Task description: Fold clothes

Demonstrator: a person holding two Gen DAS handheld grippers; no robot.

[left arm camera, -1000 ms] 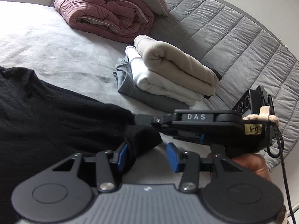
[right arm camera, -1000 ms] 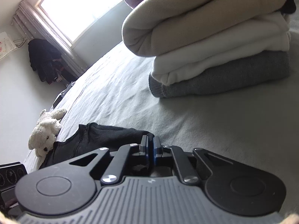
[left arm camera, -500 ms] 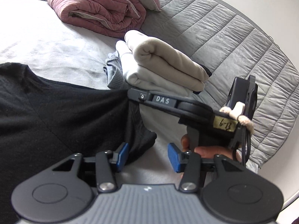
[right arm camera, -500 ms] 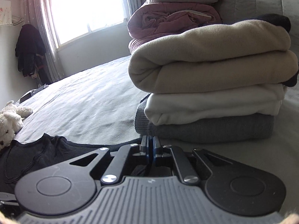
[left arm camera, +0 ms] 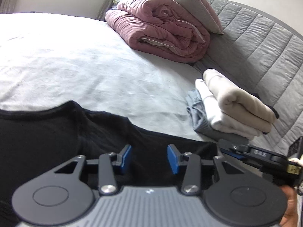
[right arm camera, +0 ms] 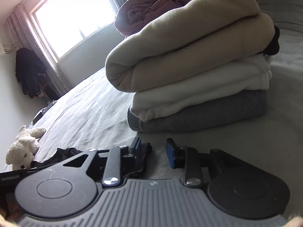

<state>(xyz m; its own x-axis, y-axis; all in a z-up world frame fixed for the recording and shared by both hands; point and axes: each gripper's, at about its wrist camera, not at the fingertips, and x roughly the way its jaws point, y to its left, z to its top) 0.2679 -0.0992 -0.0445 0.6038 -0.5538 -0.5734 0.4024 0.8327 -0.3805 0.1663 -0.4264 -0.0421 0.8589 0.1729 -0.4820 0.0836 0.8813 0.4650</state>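
On the bed: black garment [left arm camera: 56, 141] spread flat, not yet folded.
Left gripper [left arm camera: 149, 158]: blue pads apart and closing over the black cloth, not pinching it.
Right gripper [right arm camera: 153, 153]: jaws opening; garment corner beside one pad, let go.
Done: folded stack [right arm camera: 198, 87], beige on white on grey.
Writing: "DAS" faintly legible on the right gripper.

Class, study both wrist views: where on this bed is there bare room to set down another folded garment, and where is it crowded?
Free: the wide pale sheet between the black garment, the rolled pink duvet and the folded stack. Crowded: the strip between stack and black garment, where the right gripper sits, jaws opening, and the left gripper, closing, over black cloth.
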